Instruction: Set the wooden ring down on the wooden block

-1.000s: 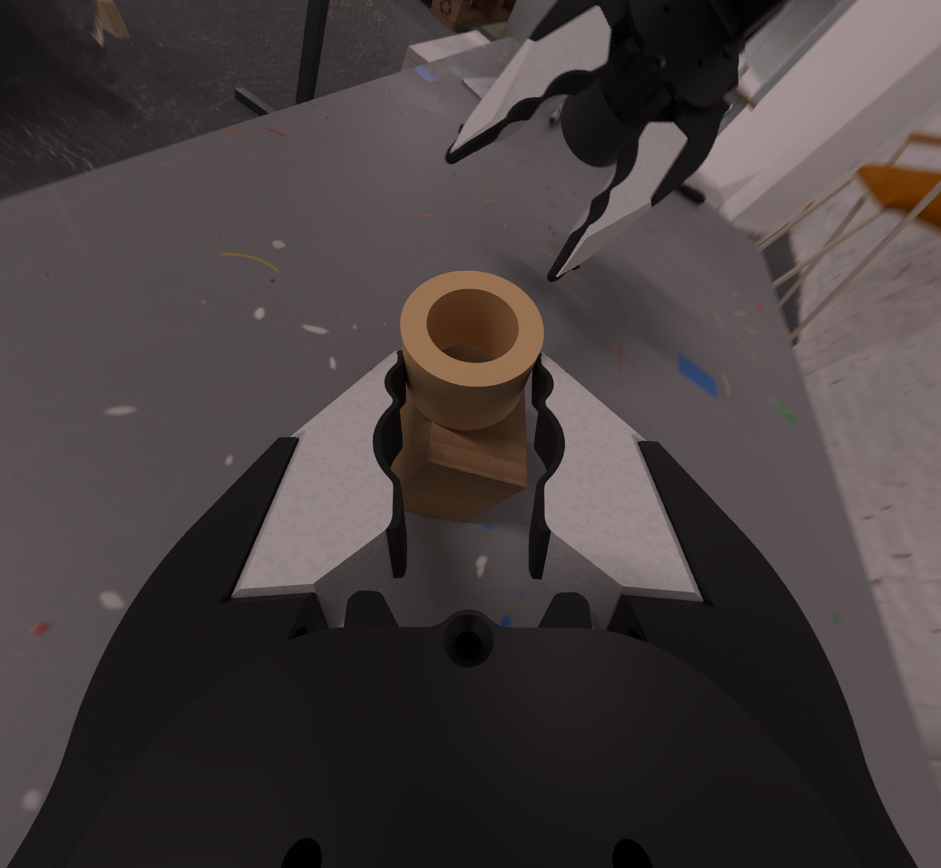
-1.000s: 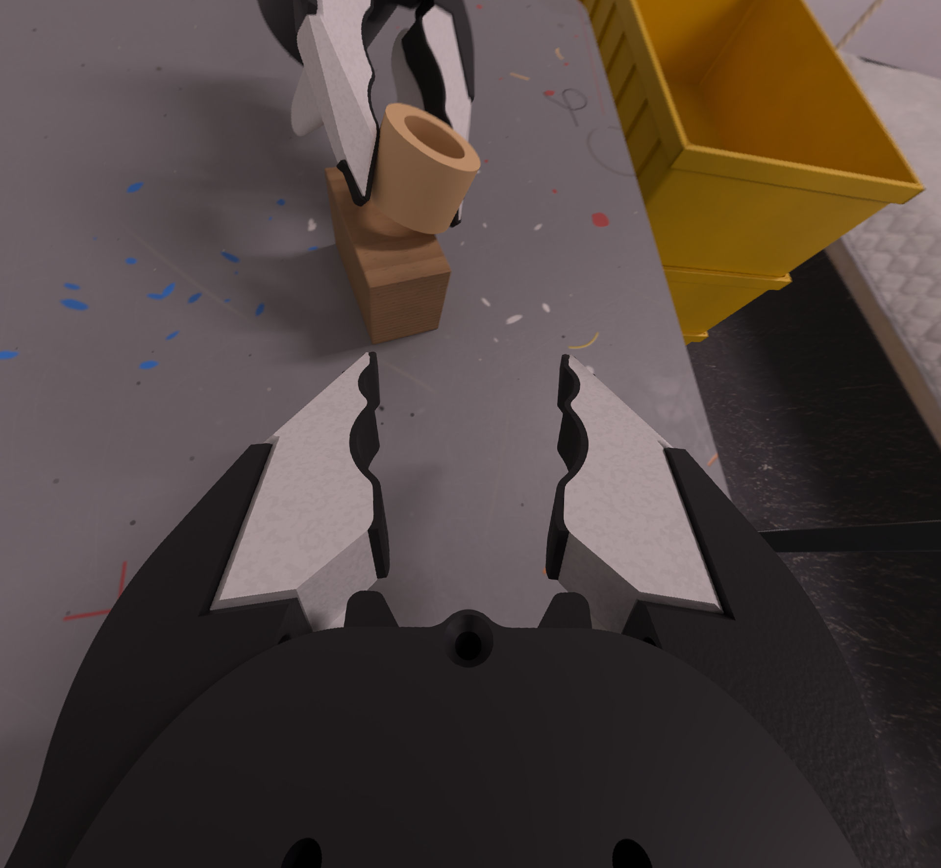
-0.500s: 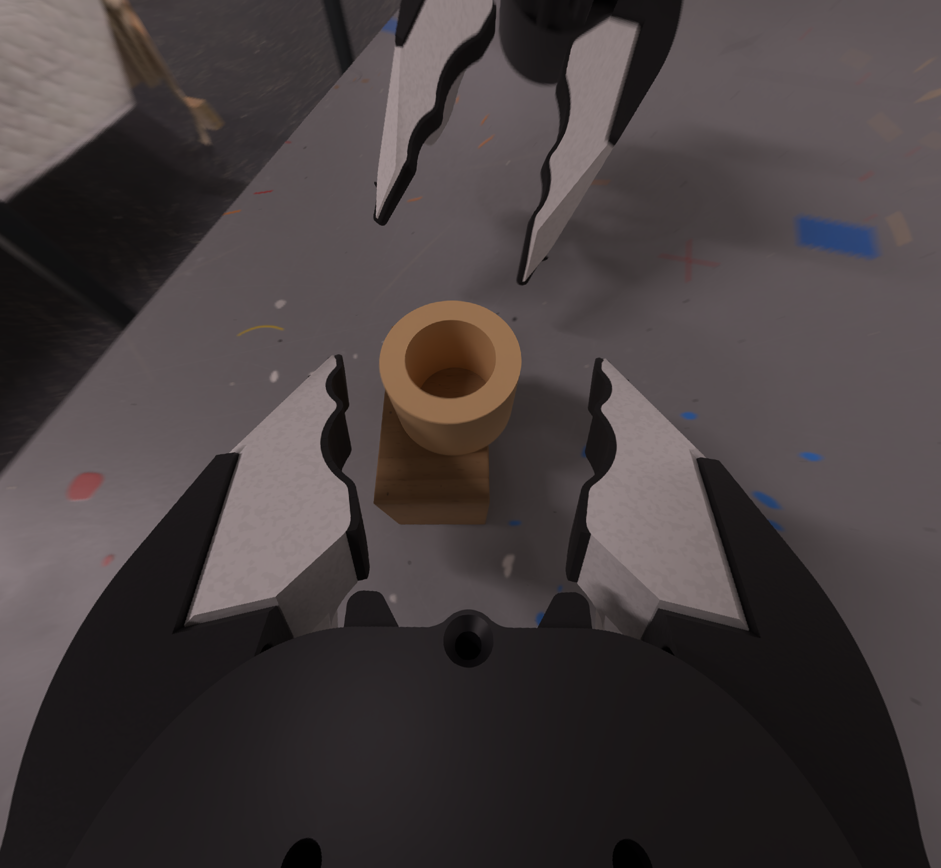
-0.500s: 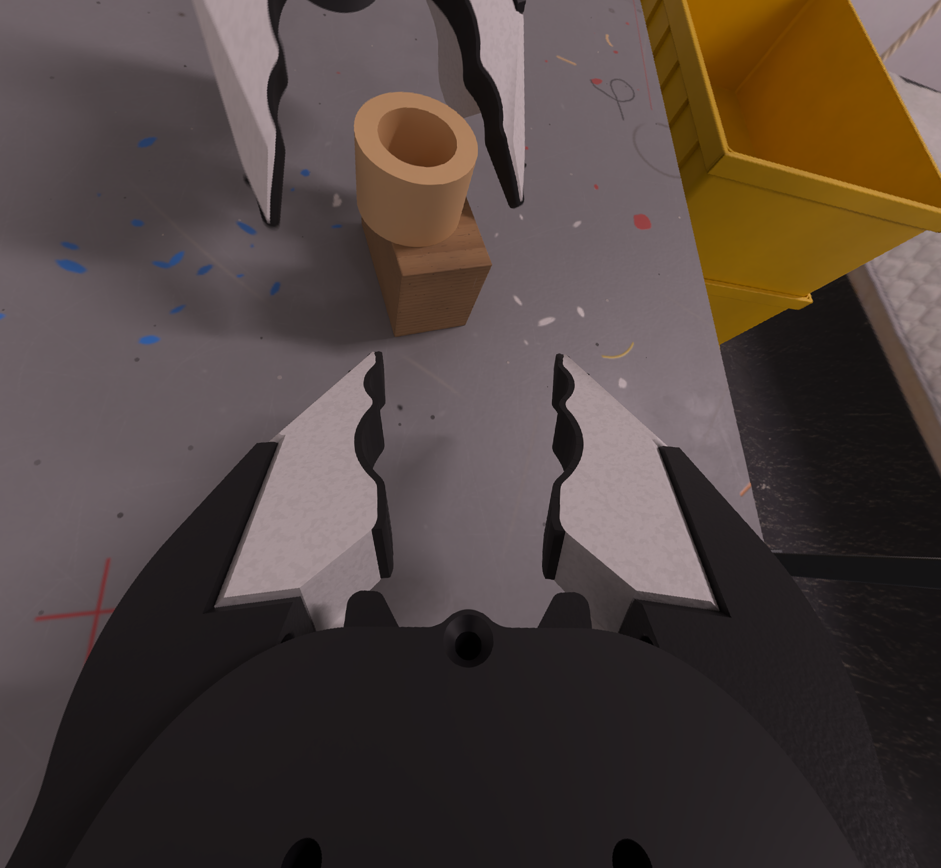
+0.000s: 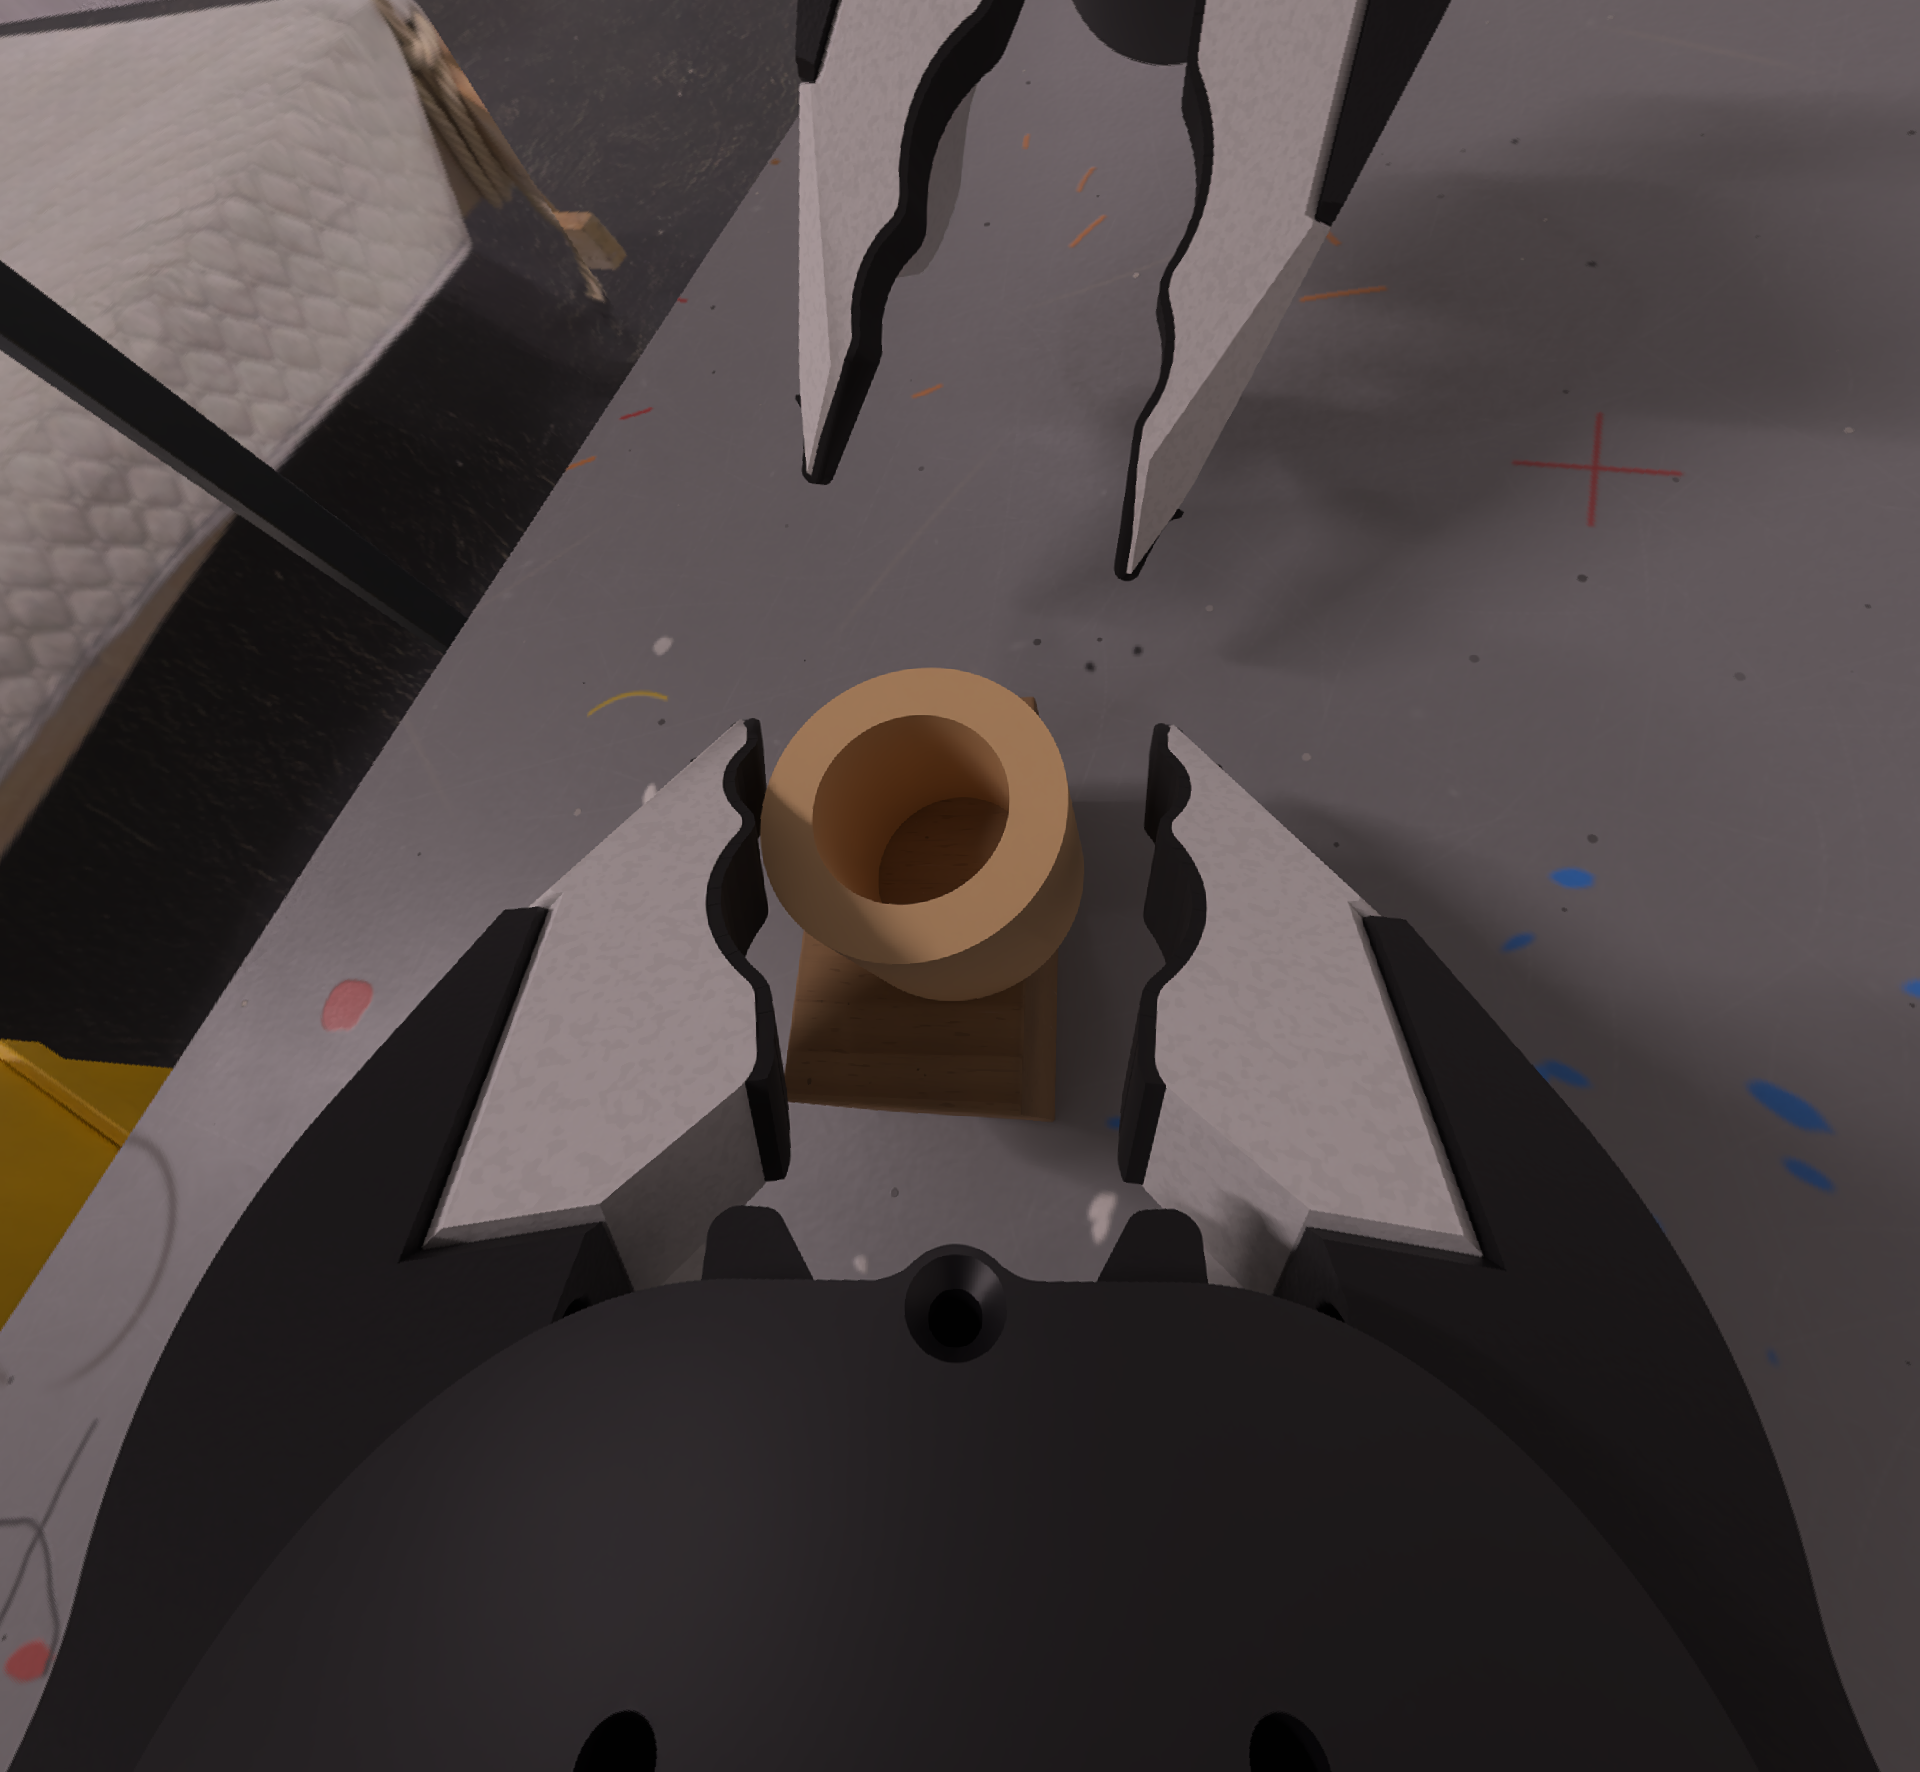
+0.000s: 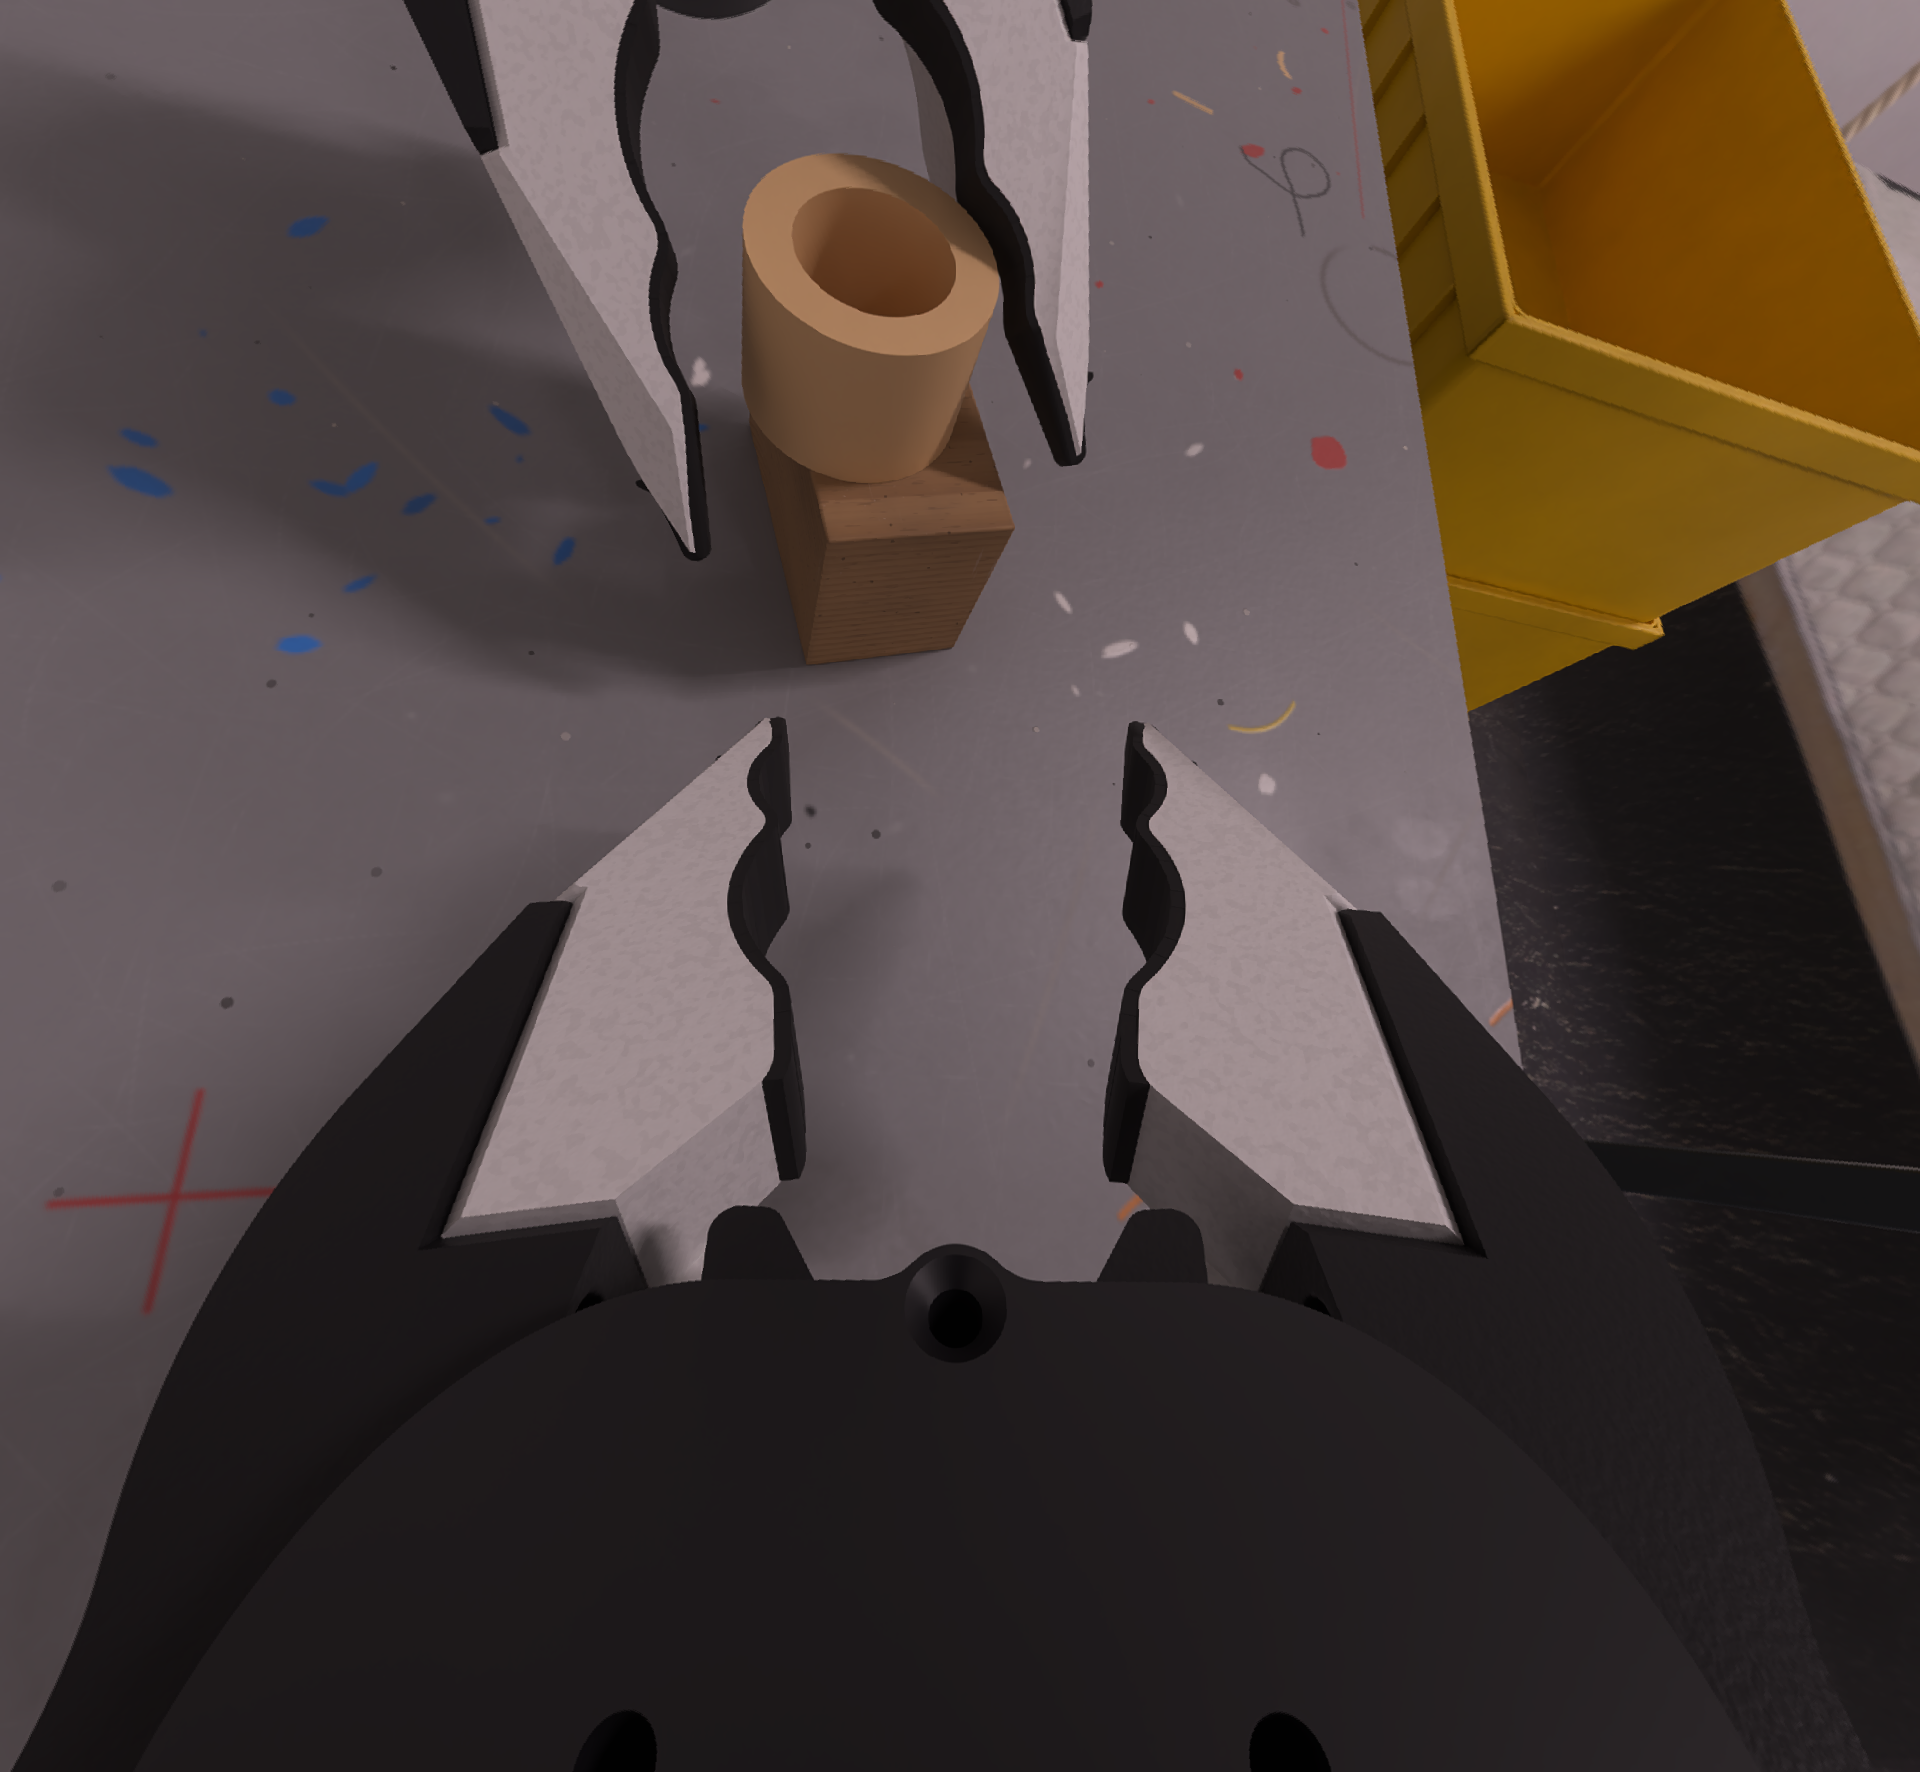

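1. Left tool (image 5: 951,746), in its own wrist view, has let go: half a second ago its jaws stood wider, and a second ago they clamped the wooden ring (image 5: 920,865). Now they are spread on either side of it, the left finger (image 5: 748,849) looking just beside or touching the ring. The ring rests tilted on the wooden block (image 5: 920,1057).

2. Right wrist view: the right tool (image 6: 956,735) stays released and empty, short of the block (image 6: 894,569), which sits near the worktop (image 6: 416,839) edge by the yellow bin (image 6: 1662,268). The ring (image 6: 862,320) overhangs one block edge, so placement looks done but precarious.
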